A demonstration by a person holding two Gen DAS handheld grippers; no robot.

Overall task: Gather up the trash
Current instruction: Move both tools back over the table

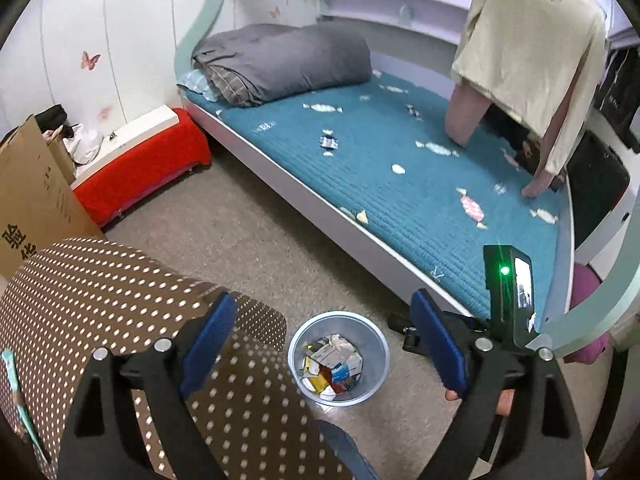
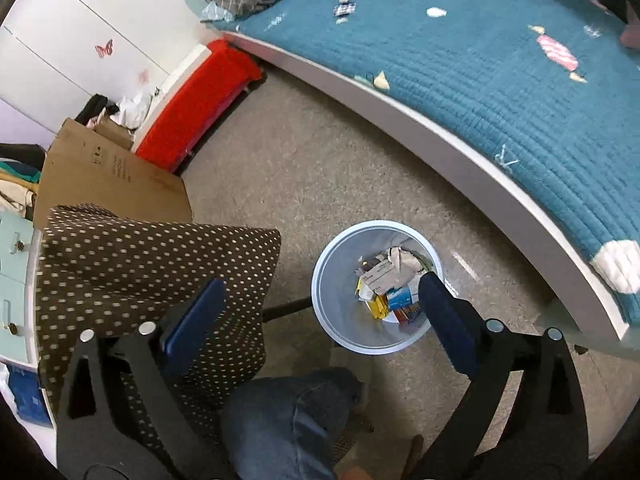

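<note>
Both grippers empty, above bin.
Left gripper (image 1: 324, 344) and right gripper (image 2: 320, 312) spread wide, gripping nothing; bin (image 2: 332, 264) on floor beside bed edge (image 2: 440, 136); next: reach bed scraps (image 1: 330, 142), pinch centrally.

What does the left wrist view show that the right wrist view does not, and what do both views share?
Only the left wrist view shows the person in a beige shirt leaning over the bed, the wall shelves, and the right claw with its green light.

Only the right wrist view shows the operator's jeans-clad knee and pale drawers at the left edge.

Both show the bin holding trash, the teal bedspread, the red-covered bench, the cardboard box and the polka-dot cloth. Each view's own claw is open and empty.
</note>
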